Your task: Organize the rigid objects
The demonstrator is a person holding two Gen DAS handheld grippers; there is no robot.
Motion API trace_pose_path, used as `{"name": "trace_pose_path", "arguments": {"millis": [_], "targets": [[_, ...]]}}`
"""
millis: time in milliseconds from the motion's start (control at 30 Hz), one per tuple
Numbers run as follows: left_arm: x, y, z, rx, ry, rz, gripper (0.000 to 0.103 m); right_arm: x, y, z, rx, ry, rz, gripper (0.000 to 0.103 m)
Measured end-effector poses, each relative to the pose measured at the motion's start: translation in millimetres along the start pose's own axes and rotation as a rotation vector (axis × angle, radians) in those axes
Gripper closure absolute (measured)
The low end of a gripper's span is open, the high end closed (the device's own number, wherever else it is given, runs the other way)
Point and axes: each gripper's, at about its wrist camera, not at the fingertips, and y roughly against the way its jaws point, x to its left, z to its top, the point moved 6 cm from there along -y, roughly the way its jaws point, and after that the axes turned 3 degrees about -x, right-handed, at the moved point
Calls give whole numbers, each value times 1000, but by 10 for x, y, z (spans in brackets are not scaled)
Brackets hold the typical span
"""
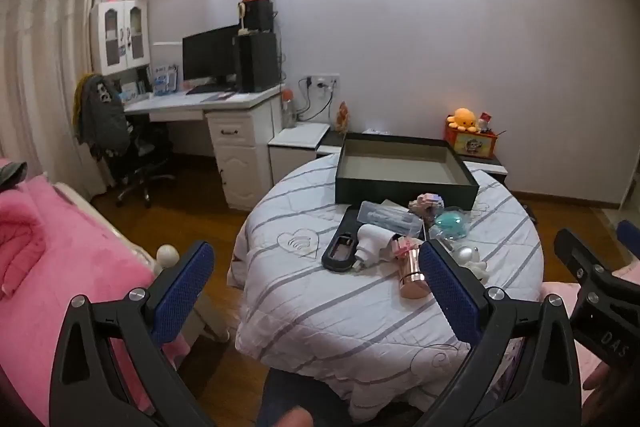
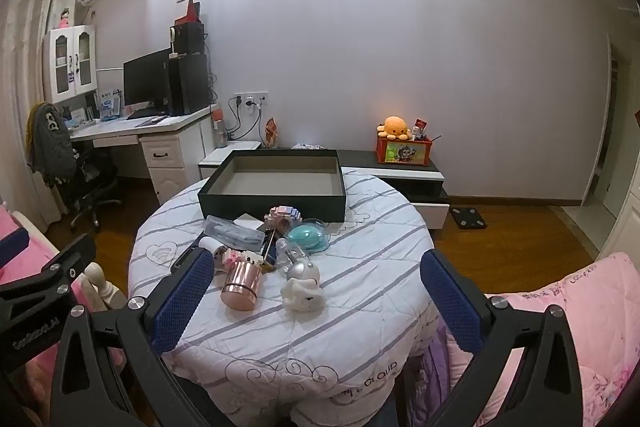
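Rose-gold cup lies in clutter on table, near empty box | left gripper, right gripper: fingers wide apart, holding nothing | step: pre-grasp | next: likely close on cup.

Home bedroom: pink bed, computer desk, curtains.

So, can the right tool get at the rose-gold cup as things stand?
Probably yes. The right tool is open and empty, and the rose-gold cup lies on its side at the near edge of the pile, its near side unobstructed. The white figurine sits close beside it, so the approach needs care.
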Motion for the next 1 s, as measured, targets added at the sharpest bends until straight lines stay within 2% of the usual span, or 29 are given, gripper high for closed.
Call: {"name": "trace_pose_path", "arguments": {"millis": [100,167,233,367,467,567,700,1000], "targets": [[118,-91,-51,40,30,21,0,30,12,24,-1,2,1,0],[188,-151,-91,64,47,6,0,25,20,13,-1,3,-1,0],[51,-118,-116,70,40,-15,0,25,16,11,-1,4,0,0],[-34,-62,-23,25,3,-38,0,27,18,13,-2,4,0,0],[-105,63,83,-57,-55,-66,0,24,6,22,-2,4,-1,0],[-75,83,82,-96,-48,-52,0,39,6,22,-3,3,1,0],[-54,121,115,-93,-54,-45,0,39,-12,39,-1,0,0,0],[13,327,232,-147,-46,15,0,14,111,121,-40,-22,8,0]]}}
